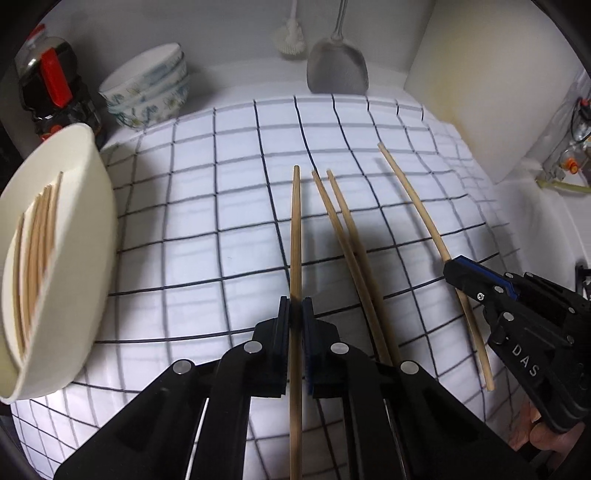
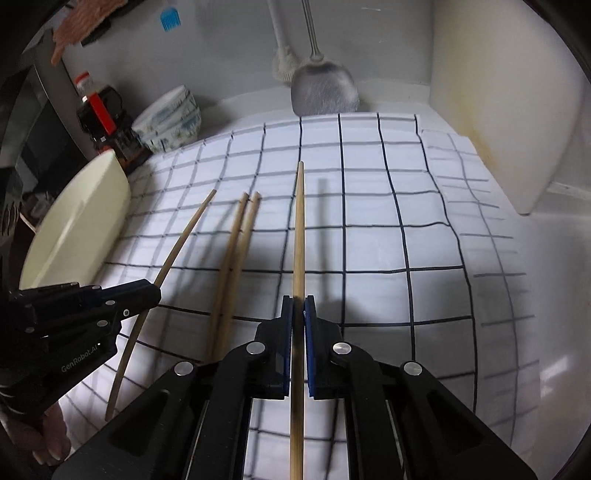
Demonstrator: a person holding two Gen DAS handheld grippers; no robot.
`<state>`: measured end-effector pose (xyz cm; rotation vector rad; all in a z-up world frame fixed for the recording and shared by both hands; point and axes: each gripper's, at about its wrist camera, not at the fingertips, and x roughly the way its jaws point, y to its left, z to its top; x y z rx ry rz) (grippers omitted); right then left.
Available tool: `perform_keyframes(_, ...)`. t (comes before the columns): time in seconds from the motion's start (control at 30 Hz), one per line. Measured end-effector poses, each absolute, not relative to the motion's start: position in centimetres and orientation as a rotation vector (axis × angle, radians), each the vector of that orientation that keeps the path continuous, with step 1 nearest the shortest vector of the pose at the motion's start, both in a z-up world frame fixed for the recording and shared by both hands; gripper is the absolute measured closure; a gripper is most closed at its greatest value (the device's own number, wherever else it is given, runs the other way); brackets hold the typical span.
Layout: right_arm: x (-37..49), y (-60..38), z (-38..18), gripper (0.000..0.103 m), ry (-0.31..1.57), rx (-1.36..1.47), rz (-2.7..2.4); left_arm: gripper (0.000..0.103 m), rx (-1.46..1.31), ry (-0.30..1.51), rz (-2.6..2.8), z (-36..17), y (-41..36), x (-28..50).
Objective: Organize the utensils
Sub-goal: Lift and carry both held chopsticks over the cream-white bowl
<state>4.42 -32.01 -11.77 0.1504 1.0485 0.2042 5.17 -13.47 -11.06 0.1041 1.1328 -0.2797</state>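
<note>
My left gripper (image 1: 296, 308) is shut on a wooden chopstick (image 1: 295, 229) that points forward above the checked cloth (image 1: 207, 206). My right gripper (image 2: 298, 306) is shut on another chopstick (image 2: 299, 229), also held above the cloth. Two loose chopsticks (image 1: 343, 225) lie side by side on the cloth between the grippers; they also show in the right wrist view (image 2: 236, 243). The right gripper shows in the left wrist view (image 1: 458, 271) with its chopstick (image 1: 413, 195). The left gripper shows in the right wrist view (image 2: 151, 291). A cream oval tray (image 1: 88, 236) at left holds several chopsticks (image 1: 37, 251).
Stacked patterned bowls (image 1: 151, 88) and a dark sauce bottle (image 1: 51, 81) stand at the back left. A metal spatula (image 1: 338, 66) and a white brush (image 1: 291, 35) lean on the back wall. A white cutting board (image 1: 476, 85) stands at the right.
</note>
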Motion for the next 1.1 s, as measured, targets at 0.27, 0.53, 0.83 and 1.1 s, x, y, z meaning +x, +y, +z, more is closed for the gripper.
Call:
perform_keyframes(0.27, 3.9, -28.3, -6.3, 0.097, 0.975, 0.148, 0.25, 0.096, 0.059, 1.032, -0.25, -5.3, -9.4, 4.7)
perform_keyframes(0.53, 5.7, -20.9, -2.2, 0.097, 0.916, 0.123, 0.362, 0.096, 0.04, 0.921, -0.153, -0.4, -2.3, 4.9)
perform_keyframes(0.83, 8.1, -11.9, -0.8, 0.097, 0.912, 0.066, 0.493, 0.096, -0.004, 0.876, -0.018, 1.0, 6.5, 5.7)
perform_keyframes(1.1, 10.8, -4.0, -1.9, 0.097, 0.959, 0.033, 0.59, 0.096, -0.048, 0.906, 0.046, -0.9, 12.2, 7.3)
